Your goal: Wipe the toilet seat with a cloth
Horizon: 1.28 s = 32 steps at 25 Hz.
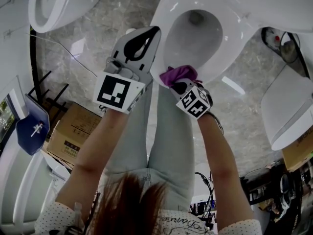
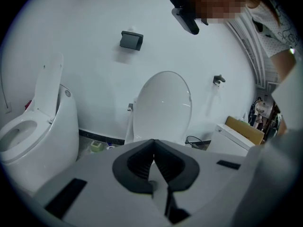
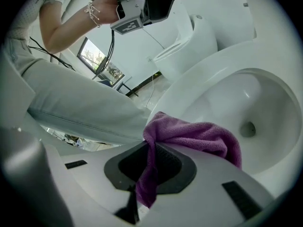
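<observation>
The toilet [image 1: 244, 9] filled the upper middle of my head view, bowl open toward me. Its toilet seat [image 1: 230, 43] ringed the bowl as a white band whose long axis ran away from me, up and slightly right. My left claw [image 1: 155, 31] hung beside the left flank of that band, jaws pressed together on nothing. Its own view looked across the room at a raised lid on another toilet [image 2: 161, 105], so I judged it was aimed away from the job. My right claw [image 1: 182, 86] sat at the near end of the bowl, clamped on the purple cloth [image 1: 178, 75]. It was plainly the nearer of the two to the seat's front arc. In the right gripper view the cloth [image 3: 199, 136] bunched forward from between the jaws and draped toward the bowl. The seat lay just ahead of it and below, curving off to either side. I could not tell whether the cloth was touching the rim or hovering just above it. The cloth covered the right jaw tips, the claws hid the seat's front arc from the head view, and the tank end was cut off at the frame's top.
</observation>
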Available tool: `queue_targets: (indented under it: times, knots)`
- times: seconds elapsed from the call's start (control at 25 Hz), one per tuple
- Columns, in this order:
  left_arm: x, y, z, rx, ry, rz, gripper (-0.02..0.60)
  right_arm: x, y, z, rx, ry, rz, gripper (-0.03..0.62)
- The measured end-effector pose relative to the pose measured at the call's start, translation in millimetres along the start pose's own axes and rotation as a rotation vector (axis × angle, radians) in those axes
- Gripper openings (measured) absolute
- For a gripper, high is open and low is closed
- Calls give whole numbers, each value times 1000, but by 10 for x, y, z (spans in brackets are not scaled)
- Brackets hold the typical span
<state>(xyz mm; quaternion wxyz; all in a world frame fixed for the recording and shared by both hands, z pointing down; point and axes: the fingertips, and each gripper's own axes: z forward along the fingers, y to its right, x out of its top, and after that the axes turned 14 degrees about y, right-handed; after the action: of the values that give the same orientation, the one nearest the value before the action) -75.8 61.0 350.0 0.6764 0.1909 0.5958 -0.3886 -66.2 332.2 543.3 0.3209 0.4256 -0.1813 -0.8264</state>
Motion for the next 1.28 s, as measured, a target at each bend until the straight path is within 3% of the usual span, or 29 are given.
queue_targets:
  times: [0.32,0.72,1.28]
  knots:
    - [9,-3,-64,22,4,-8,3,84,-75,95,68,9,-79,49]
    - [-6,-130,-165,64,17,-9,3,189,-130,235,90,32,-90,49]
    - [-4,-320,-215,91,11,-9,3,368,-74,372,-19,110,-100,49]
